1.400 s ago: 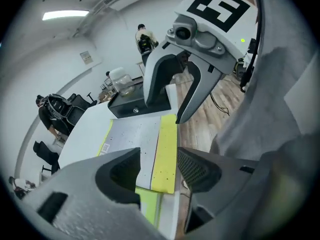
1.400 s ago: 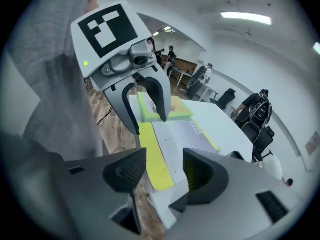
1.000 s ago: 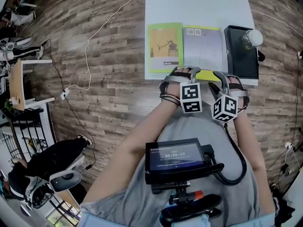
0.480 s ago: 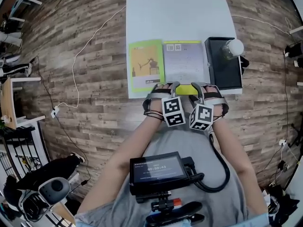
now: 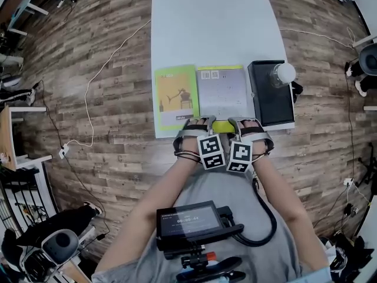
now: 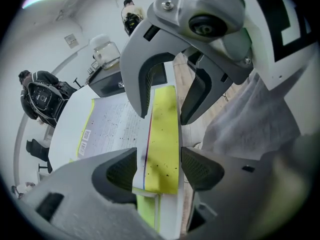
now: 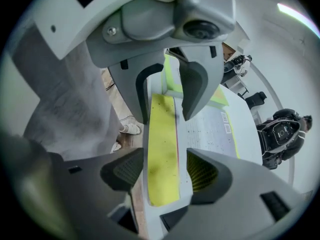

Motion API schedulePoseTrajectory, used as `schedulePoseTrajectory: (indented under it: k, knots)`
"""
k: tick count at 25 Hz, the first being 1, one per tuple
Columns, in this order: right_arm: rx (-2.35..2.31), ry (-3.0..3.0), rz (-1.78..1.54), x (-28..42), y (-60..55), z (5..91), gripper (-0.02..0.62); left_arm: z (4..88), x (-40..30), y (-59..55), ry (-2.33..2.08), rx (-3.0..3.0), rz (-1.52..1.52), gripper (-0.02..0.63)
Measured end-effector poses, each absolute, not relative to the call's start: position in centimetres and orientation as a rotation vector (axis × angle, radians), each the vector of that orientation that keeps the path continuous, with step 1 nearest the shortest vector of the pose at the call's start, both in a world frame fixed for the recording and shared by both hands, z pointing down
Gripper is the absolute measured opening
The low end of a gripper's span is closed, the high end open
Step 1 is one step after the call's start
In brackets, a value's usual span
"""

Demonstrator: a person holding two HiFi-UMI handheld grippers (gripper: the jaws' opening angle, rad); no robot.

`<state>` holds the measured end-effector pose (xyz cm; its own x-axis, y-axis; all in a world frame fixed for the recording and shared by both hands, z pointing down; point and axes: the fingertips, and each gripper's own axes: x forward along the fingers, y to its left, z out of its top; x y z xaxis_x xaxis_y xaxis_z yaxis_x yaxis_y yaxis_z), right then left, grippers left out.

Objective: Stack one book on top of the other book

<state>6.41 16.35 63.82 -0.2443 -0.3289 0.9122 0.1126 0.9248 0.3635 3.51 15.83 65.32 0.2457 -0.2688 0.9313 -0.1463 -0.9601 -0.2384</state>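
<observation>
Grey book [image 6: 112, 129] edge inside left claw [image 6: 159, 170].

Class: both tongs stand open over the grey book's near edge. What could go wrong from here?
1. The left tongs and right tongs straddle only the grey book's near edge; lifted from there, it may droop or fan open.
2. The green book lies at the table's left edge; a dragged grey book could shove it off.
</observation>
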Motion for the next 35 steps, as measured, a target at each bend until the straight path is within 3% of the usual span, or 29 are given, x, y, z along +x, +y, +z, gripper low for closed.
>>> schedulePoseTrajectory:
  k: [27, 31, 35]
  knots:
    - [0.033, -1.794, -0.272, 6.0, 16.0, 64.4, 0.235, 66.1, 3.9, 15.9, 0.306, -2.389, -1.851, 0.233]
    - [0.139, -1.844, -0.172, 6.4, 15.5, 61.2, 0.235, 63.8, 2.9, 16.9, 0.55, -2.553, -1.776, 0.233]
    - [0.24, -1.886, -0.196, 6.5, 13.7, 56.1, 0.235, 59.7, 2.7, 19.7, 1.003, -3.197, -1.433, 0.233]
